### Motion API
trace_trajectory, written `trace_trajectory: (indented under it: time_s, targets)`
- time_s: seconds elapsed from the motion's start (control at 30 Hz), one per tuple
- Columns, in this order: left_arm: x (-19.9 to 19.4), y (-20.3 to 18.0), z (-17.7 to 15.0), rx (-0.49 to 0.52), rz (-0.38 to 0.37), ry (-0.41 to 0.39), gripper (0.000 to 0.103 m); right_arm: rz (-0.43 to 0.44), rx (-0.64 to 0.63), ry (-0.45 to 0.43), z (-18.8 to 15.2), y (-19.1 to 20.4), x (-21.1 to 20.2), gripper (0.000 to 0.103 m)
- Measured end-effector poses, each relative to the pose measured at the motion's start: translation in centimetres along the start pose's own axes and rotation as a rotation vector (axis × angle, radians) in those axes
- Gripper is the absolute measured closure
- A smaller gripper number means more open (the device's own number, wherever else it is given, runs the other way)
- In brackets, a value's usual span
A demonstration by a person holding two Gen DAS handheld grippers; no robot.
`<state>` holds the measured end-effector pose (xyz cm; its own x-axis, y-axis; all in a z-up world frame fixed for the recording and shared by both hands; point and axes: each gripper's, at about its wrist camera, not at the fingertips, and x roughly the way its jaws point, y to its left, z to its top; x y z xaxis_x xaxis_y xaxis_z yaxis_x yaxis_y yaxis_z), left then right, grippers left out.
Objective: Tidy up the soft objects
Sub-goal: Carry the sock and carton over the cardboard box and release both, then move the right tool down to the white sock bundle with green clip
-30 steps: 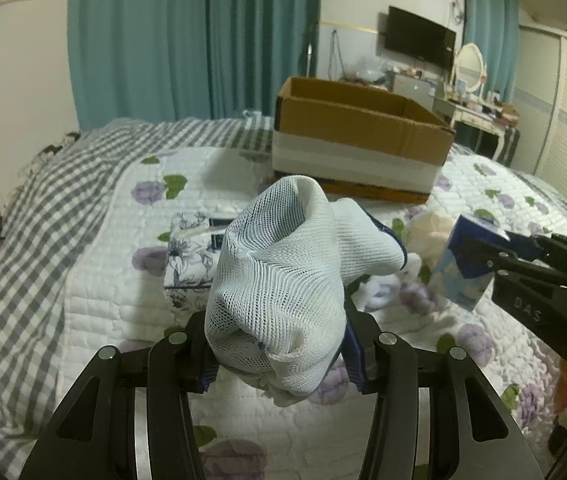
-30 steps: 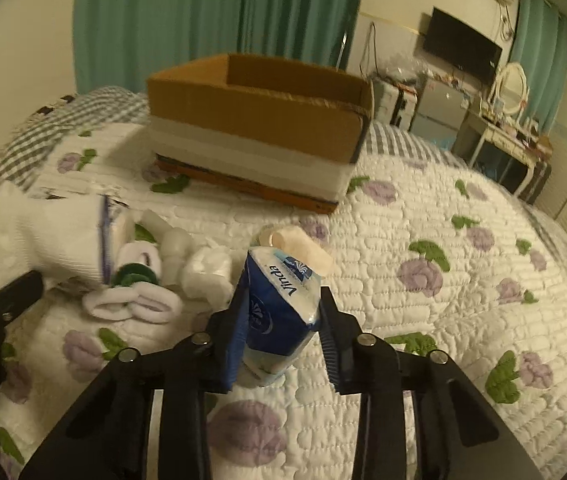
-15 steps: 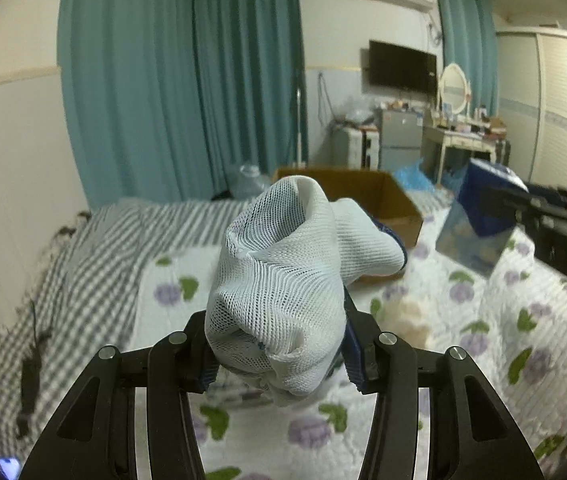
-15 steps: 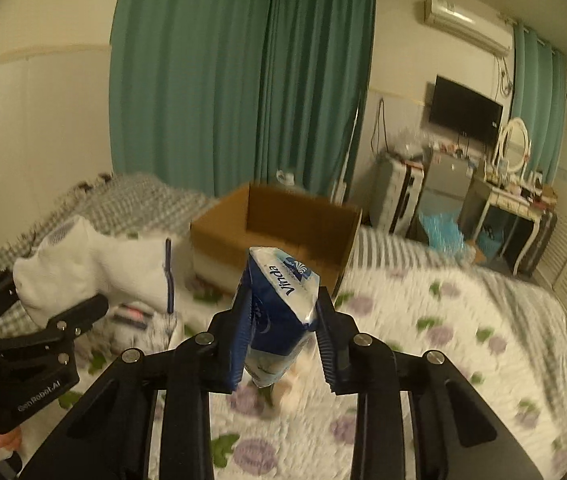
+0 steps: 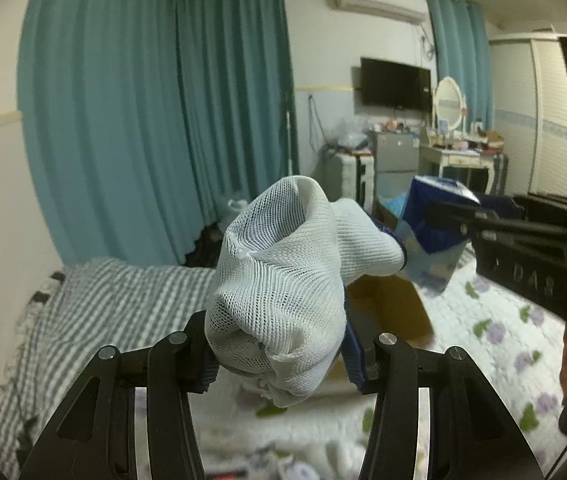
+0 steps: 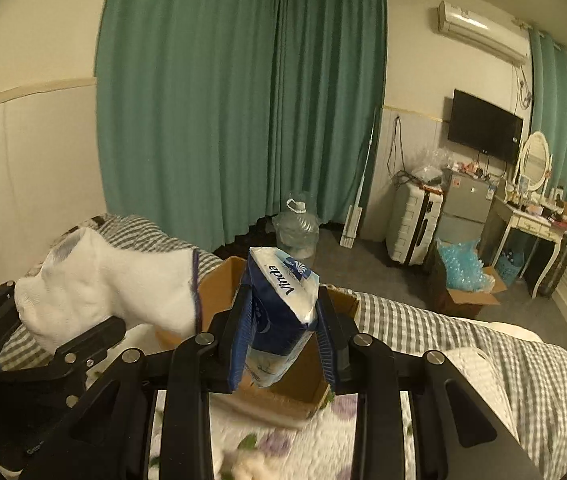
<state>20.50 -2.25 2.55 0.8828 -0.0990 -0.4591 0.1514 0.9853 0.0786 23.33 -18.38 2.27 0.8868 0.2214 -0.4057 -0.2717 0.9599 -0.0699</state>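
My left gripper point(image 5: 279, 364) is shut on a white mesh sock point(image 5: 287, 276) and holds it high above the bed. The sock also shows in the right wrist view point(image 6: 111, 284), left of centre. My right gripper point(image 6: 281, 344) is shut on a blue Vinda tissue pack point(image 6: 279, 312); the pack also shows in the left wrist view point(image 5: 431, 220). Both held things hang over or just before the open cardboard box point(image 6: 295, 392), partly hidden behind them. The box shows below the sock in the left wrist view point(image 5: 387, 308).
The bed has a floral quilt point(image 5: 495, 344) and a grey checked blanket point(image 5: 95, 312). Small soft items lie blurred at the quilt's near edge point(image 5: 283, 460). Teal curtains point(image 6: 243, 100), a suitcase point(image 6: 411, 220), and a dressing table point(image 6: 535, 216) stand beyond the bed.
Both grippers have risen and moved forward toward the box, each keeping its hold. The views now look over the box to the room, and the bed has dropped low.
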Motion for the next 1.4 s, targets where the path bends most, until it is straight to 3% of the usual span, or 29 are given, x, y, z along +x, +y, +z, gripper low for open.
trace_trajectory:
  time_s: [0.1,0.23,0.4,0.47,0.53,0.67,0.87,0.97,1.1,1.27,1.4]
  targets:
    - [5.2,-0.3,0.3,-0.019,-0.003,0.085,0.055,0.008,0.015,0.038,-0.1,-1.1,3.9,0.073]
    - [10.6,-0.8,-0.4,-0.011,0.052,0.169,0.055,0.004,0.000,0.098,-1.5,-2.2,8.8,0.073]
    - [12.9,-1.4,-1.7,0.027,-0.003,0.165,0.047,0.051,0.029,0.142,-3.2,-4.1,12.6,0.073]
    - [12.9,-1.5,-1.8,0.045,-0.012,0.160,0.031,0.049,0.028,0.133,-3.4,-4.6,13.2,0.062]
    - [12.7,-1.2,-1.6,0.037,-0.003,0.152,0.026,0.037,0.031,0.116,-3.5,-4.9,13.1,0.025]
    - [11.4,-0.4,-0.5,0.020,0.000,0.150,0.025,0.005,0.061,0.081,-2.7,-5.6,11.7,0.025]
    - [3.7,1.0,3.1,0.003,-0.016,0.029,0.025,-0.023,0.077,-0.018,0.5,-5.2,4.9,0.022]
    - [-2.2,1.3,5.5,0.022,-0.010,-0.069,0.025,-0.023,0.089,-0.074,2.3,-4.3,0.1,0.014]
    - [-9.9,2.4,7.6,0.000,-0.039,-0.175,0.025,-0.055,0.060,-0.124,3.8,-2.4,-7.0,0.012]
    - [-16.5,3.1,7.8,-0.019,-0.018,-0.239,0.018,-0.091,0.024,-0.156,4.8,-1.3,-14.7,0.001]
    - [-18.4,3.8,5.6,-0.023,-0.004,-0.225,0.017,-0.070,0.032,-0.129,3.5,-0.6,-18.3,0.001]
